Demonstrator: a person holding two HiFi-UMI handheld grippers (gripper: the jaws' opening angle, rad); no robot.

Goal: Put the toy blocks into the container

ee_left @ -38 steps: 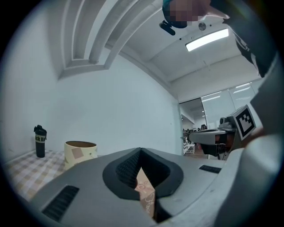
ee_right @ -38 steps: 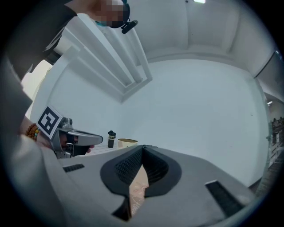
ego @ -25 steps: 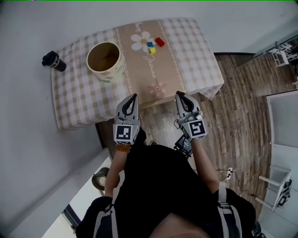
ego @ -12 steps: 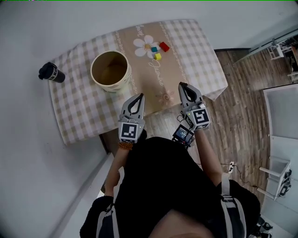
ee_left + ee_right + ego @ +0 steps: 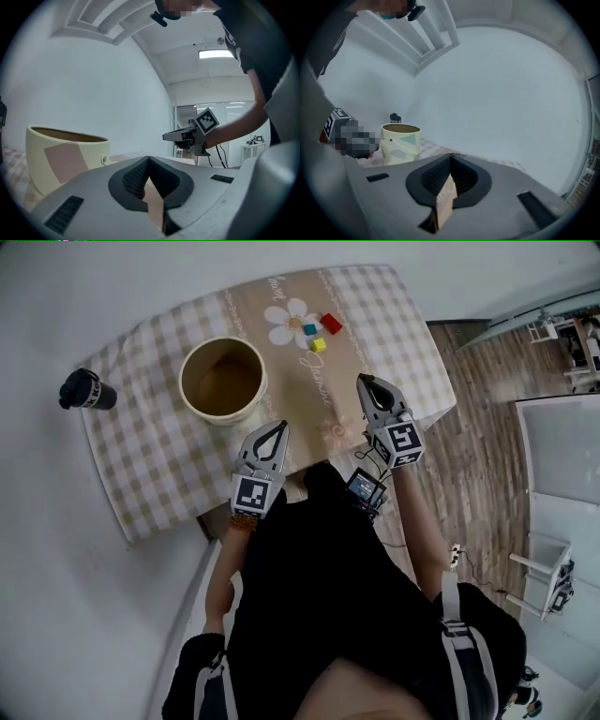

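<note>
Three small blocks, red [image 5: 331, 323], teal [image 5: 309, 329] and yellow [image 5: 319, 345], lie on the flower print at the far side of the checked tablecloth [image 5: 159, 456]. The cream bucket-shaped container [image 5: 223, 381] stands open-topped left of them. It also shows in the left gripper view as the container [image 5: 65, 159] and in the right gripper view as the container [image 5: 400, 143]. My left gripper [image 5: 278, 426] hovers over the table's near edge, just right of the container, jaws together and empty. My right gripper [image 5: 362, 379] is over the table's right part, short of the blocks, shut and empty.
A black lidded tumbler [image 5: 86, 390] stands at the table's left end, also seen as the tumbler [image 5: 395, 117] behind the container. Wooden floor [image 5: 478, 456] lies to the right, with white furniture [image 5: 553, 577] beyond. A white wall runs behind the table.
Both grippers have moved forward from in front of the table to above its near part. The right one has come closer to the blocks. Both stayed shut.
</note>
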